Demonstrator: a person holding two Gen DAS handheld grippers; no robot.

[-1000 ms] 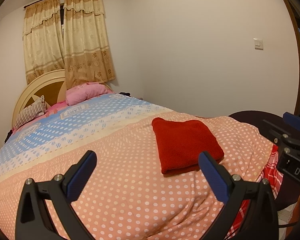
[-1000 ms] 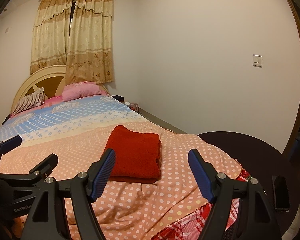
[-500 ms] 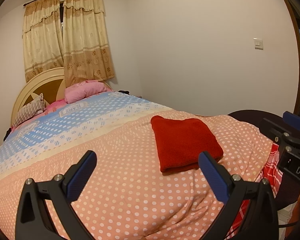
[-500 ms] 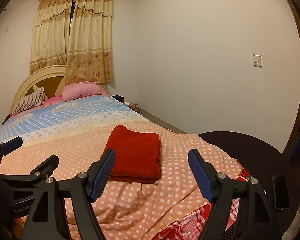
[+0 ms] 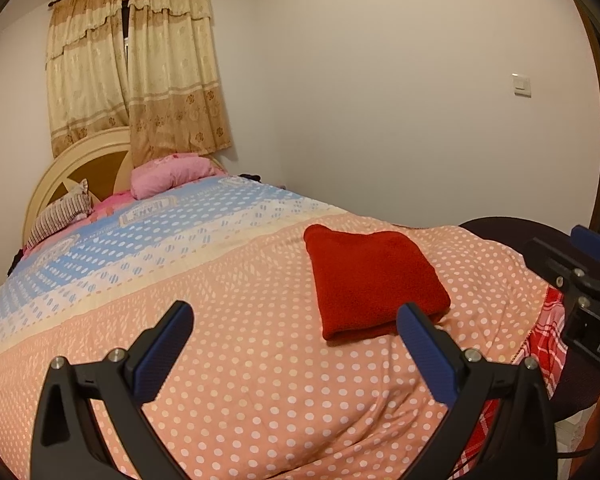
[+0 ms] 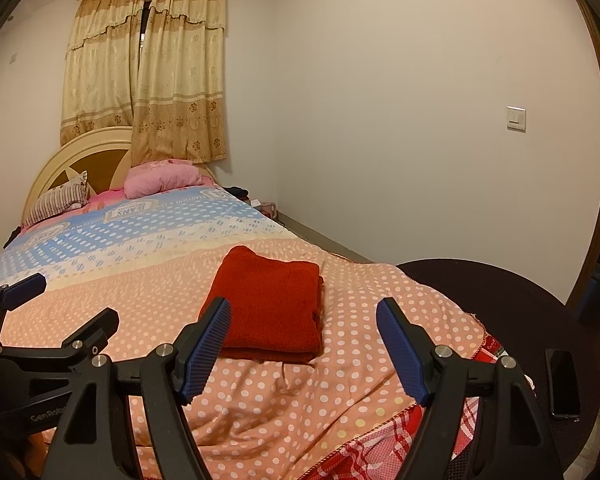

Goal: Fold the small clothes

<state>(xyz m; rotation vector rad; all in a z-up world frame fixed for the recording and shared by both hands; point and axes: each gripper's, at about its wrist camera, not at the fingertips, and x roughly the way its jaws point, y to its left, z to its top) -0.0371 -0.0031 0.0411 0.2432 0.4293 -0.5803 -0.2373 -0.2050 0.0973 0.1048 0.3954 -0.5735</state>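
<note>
The red knitted garment, folded into a thick rectangle, lies on the peach polka-dot bedspread, right of centre in the left wrist view and at centre in the right wrist view. The left gripper and right gripper both hang above the bed with their 2 blue-padded fingers spread wide and nothing between them.

The fold looks finished, so the main risk is disturbing it: a finger dragged across the soft knit could snag a layer and open the stack. The garment also sits near the bed's lower edge, so a push toward the bottom right could slide it off. The 2 grippers are close together and could knock each other.

The garment's underside and inner layers are hidden. The dark round table at lower right is cut off by the frame, with a black phone lying on it.
</note>
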